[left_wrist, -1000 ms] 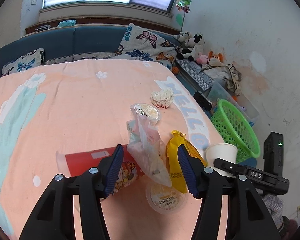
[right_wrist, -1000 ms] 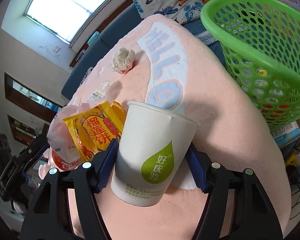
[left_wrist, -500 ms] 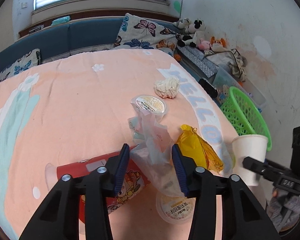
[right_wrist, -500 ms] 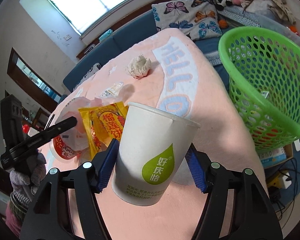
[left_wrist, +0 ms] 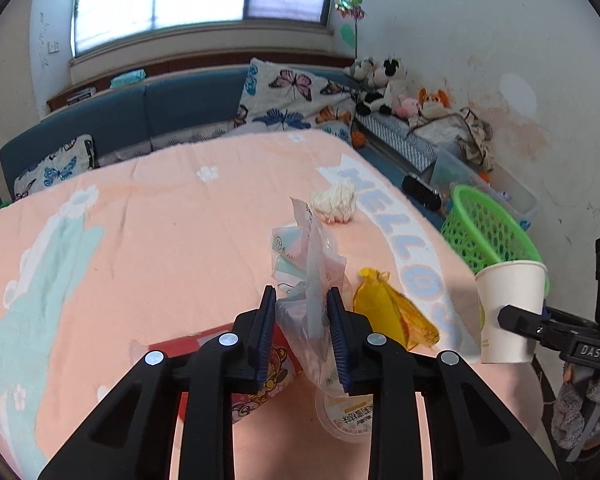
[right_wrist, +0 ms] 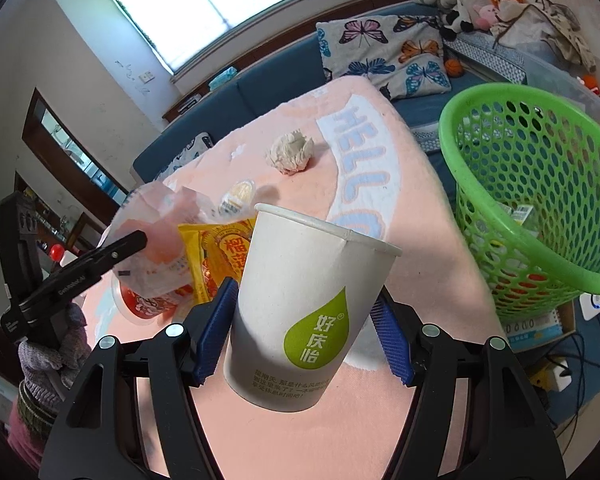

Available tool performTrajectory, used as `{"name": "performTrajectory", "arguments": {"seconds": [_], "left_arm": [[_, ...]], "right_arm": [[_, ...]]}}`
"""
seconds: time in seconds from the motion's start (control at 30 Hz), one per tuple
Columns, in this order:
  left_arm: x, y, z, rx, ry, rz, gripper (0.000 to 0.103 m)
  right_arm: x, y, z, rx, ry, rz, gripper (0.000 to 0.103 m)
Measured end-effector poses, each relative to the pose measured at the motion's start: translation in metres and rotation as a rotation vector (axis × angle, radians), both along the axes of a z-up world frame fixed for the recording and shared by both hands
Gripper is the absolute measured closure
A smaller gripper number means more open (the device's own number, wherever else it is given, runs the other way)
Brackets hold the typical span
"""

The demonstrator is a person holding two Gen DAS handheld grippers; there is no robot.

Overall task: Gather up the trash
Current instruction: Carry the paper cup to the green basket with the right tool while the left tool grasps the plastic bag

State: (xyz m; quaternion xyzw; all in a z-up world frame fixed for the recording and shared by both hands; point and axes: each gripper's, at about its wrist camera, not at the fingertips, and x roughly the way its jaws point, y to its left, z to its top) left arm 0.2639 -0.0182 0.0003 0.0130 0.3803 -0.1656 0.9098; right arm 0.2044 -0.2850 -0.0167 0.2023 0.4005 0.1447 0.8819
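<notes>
A crumpled clear plastic bag (left_wrist: 312, 264) stands between the blue pads of my left gripper (left_wrist: 302, 300). Its jaws are closing and the pads press the bag's sides. From the right wrist the bag (right_wrist: 156, 248) hangs off the pink tablecloth (right_wrist: 380, 420). My right gripper (right_wrist: 304, 296) is shut on a white paper cup (right_wrist: 300, 312) with a green drop logo, held a little above the cloth's edge. A green mesh basket (right_wrist: 452, 152) stands just right of the cup, below table level. It holds some scraps.
On the cloth lie a yellow snack packet (left_wrist: 392, 312), a red snack tube (left_wrist: 260, 360), a lidded pudding cup (left_wrist: 348, 416) and a crumpled tissue (left_wrist: 336, 204). A blue sofa (left_wrist: 172, 108) with butterfly cushions lines the far side. Plush toys and boxes sit beyond the basket (left_wrist: 484, 232).
My left jaws have narrowed from wide apart onto the plastic bag, which now stands higher. The right gripper has risen with the cup and rolled, so the room looks less tilted.
</notes>
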Motion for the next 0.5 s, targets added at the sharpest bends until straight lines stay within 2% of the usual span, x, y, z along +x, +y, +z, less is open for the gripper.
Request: {"name": "performTrajectory", "arguments": {"seconds": [0.27,0.5], "left_arm": [[-0.014,0.013,0.037,-0.065,-0.058,0.012,0.078],[-0.021,-0.002,0.056,-0.089,-0.09,-0.015,0.078]], "right_arm": [[-0.001,-0.019,0.017,-0.032,-0.043,-0.026,0.037],[0.004,-0.058,0.023,-0.087,-0.054,-0.093,0.037]]}}
